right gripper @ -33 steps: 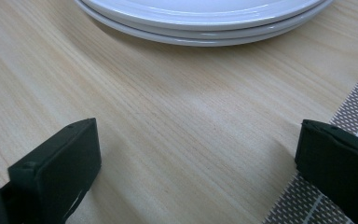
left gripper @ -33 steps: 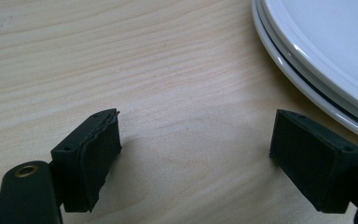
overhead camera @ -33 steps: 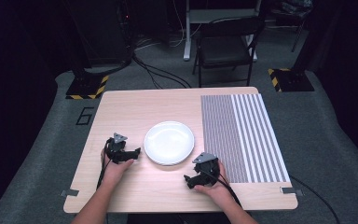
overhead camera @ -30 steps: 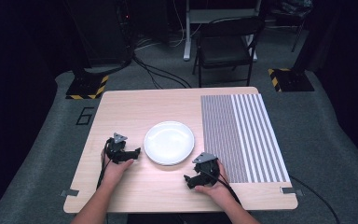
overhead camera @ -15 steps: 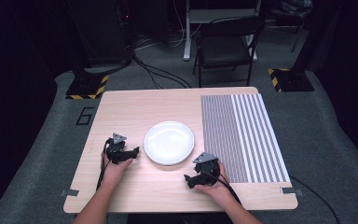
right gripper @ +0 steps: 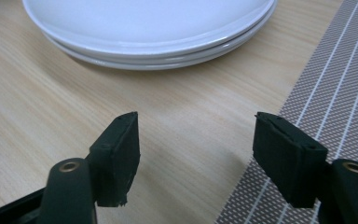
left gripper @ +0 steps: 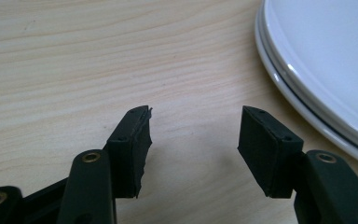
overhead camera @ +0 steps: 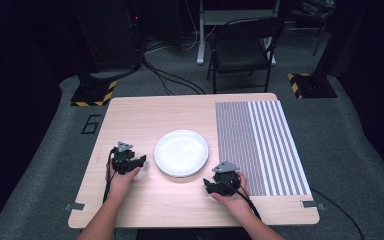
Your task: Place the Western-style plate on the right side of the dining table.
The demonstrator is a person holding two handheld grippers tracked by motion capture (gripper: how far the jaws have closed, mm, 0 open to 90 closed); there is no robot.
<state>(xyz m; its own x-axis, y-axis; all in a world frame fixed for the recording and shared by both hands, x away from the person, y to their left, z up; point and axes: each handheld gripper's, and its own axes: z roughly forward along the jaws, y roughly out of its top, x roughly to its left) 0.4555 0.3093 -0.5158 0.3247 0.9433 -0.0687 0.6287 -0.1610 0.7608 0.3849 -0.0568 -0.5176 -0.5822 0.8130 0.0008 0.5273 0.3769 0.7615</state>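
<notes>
White plates (overhead camera: pixel 181 152) between left tool (overhead camera: pixel 126 161) and right tool (overhead camera: pixel 221 182)

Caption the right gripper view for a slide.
Right gripper, jaws open, rests on the wooden table before stacked white plates, beside a striped placemat.

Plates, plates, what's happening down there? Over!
Left gripper open, right gripper open, both empty. White plates stacked, untouched, between them. Nothing blocking.
</notes>
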